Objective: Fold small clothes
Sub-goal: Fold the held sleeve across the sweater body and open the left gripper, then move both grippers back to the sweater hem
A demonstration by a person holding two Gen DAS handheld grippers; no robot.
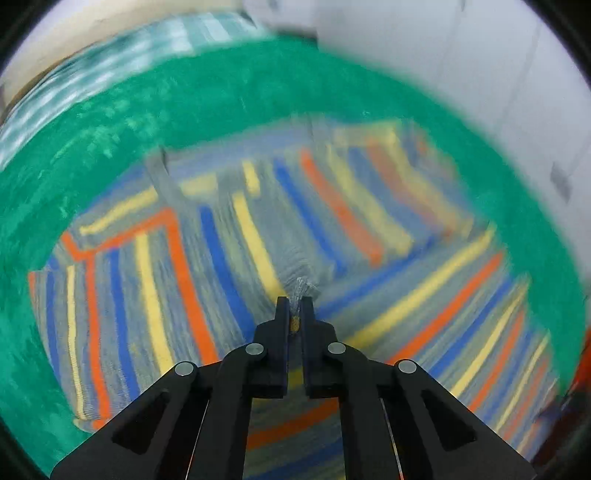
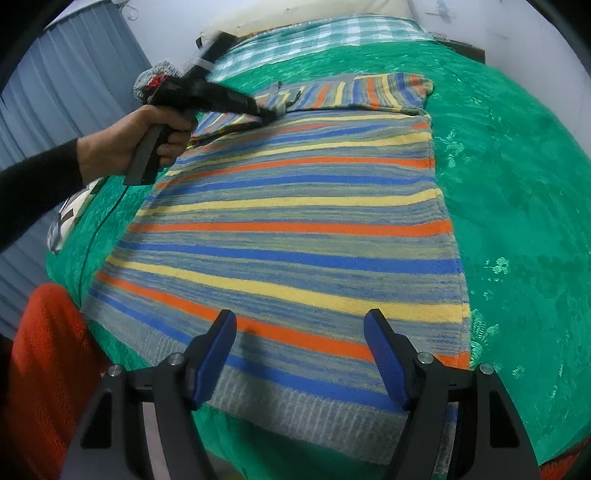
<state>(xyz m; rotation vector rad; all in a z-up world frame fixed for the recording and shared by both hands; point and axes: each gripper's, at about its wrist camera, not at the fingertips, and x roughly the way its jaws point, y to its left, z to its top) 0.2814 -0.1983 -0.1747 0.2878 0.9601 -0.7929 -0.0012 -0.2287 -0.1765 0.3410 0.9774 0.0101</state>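
Note:
A knit sweater (image 2: 295, 221) with blue, yellow and orange stripes lies flat on a green bedspread (image 2: 517, 184), its grey ribbed hem nearest the right wrist camera. The right gripper (image 2: 300, 315) hovers open just above that hem, blue pads (image 2: 218, 354) wide apart with nothing between them. At the far left corner a hand (image 2: 140, 140) holds the left gripper (image 2: 269, 115) down on the sweater's shoulder and sleeve area. The blurred left wrist view shows the left gripper (image 1: 295, 306) shut on a pinch of the sweater (image 1: 221, 258), with a tuft of knit sticking out past the tips.
An orange cloth (image 2: 44, 350) lies at the bed's near left corner. A green checked sheet (image 2: 314, 33) covers the head of the bed, with a small patterned bundle (image 2: 155, 79) beside it. Grey curtains (image 2: 74, 55) hang on the left. White wall (image 1: 461, 55) borders the bed.

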